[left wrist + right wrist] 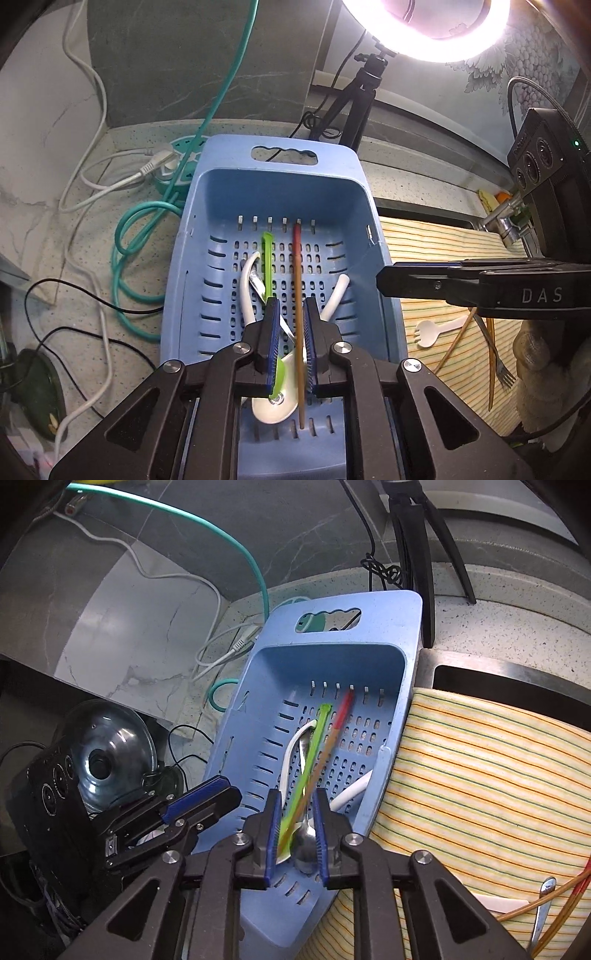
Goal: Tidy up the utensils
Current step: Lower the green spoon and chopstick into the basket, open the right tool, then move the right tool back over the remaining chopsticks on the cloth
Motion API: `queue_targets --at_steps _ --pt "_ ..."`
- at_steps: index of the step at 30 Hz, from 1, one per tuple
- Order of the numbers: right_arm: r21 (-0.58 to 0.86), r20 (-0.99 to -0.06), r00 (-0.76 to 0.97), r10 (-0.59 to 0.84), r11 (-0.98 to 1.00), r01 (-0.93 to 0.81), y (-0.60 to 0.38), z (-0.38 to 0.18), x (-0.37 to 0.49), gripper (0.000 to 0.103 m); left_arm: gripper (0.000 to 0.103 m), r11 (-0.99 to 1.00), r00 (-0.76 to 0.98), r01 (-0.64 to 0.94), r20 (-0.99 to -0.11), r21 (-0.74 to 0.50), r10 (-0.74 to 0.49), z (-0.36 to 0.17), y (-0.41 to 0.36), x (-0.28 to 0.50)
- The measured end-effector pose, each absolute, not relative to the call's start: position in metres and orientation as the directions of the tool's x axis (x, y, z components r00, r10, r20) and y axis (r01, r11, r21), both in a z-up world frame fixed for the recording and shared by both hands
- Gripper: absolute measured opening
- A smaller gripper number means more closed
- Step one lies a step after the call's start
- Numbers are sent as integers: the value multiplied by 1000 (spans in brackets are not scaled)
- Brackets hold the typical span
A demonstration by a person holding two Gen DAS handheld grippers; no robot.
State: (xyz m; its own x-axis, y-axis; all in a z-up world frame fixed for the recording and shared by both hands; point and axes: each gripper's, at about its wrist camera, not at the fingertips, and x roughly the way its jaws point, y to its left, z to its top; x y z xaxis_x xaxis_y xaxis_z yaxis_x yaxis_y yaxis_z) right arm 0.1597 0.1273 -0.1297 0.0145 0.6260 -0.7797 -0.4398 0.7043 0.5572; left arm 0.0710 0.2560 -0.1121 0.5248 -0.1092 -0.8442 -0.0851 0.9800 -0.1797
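The blue slotted basket (pixel 207 229) (pixel 402 627) holds a green-handled utensil (pixel 266 258), a white spoon (pixel 275 408), a metal spoon (pixel 306 843) and a white handle (pixel 337 295). A brown chopstick with a red tip (pixel 297 295) runs lengthwise in the basket. In the left wrist view it shows in the narrow gap of my left gripper (pixel 291 306), with the pads apart and not pressing it. My right gripper (pixel 297 794) hangs open over the basket's near end, and the chopstick (pixel 334 731) looks blurred there. Each gripper appears in the other's view, the left (pixel 221 790) and the right (pixel 384 277).
A striped cloth (pixel 443 251) (pixel 480 775) right of the basket carries a white spork (pixel 428 334), loose chopsticks (pixel 458 343) and a fork (pixel 498 365). Cables and a power strip (pixel 173 173) lie to the left, a tripod (pixel 354 110) stands behind, and a glass lid (pixel 107 753) sits lower left.
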Motion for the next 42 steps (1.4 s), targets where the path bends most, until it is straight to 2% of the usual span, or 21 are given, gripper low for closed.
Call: queue_targets --at_steps 10,18,21,24,30,42 --pt "522 -788 36 614 699 -489 86 -119 150 23 12 980 556 -85 -825 -179 -102 -95 225 55" --pt "482 -779 97 620 689 -541 13 -98 158 23 12 978 564 -57 -815 -199 -133 -84 181 45" --pt "475 -781 99 617 689 -548 -22 -94 164 36 12 978 558 -41 -817 -202 -145 -86 158 44" --pt "428 -803 128 582 713 -555 -57 -92 167 37 12 977 550 -26 -819 -211 -162 -90 134 44" --pt "396 -832 135 539 746 -535 -115 -104 167 37 12 978 522 13 -833 -207 -183 -104 87 49" --pt "495 -824 58 564 766 -411 -155 -148 161 37 12 973 410 189 -890 -130 -198 -135 23 81"
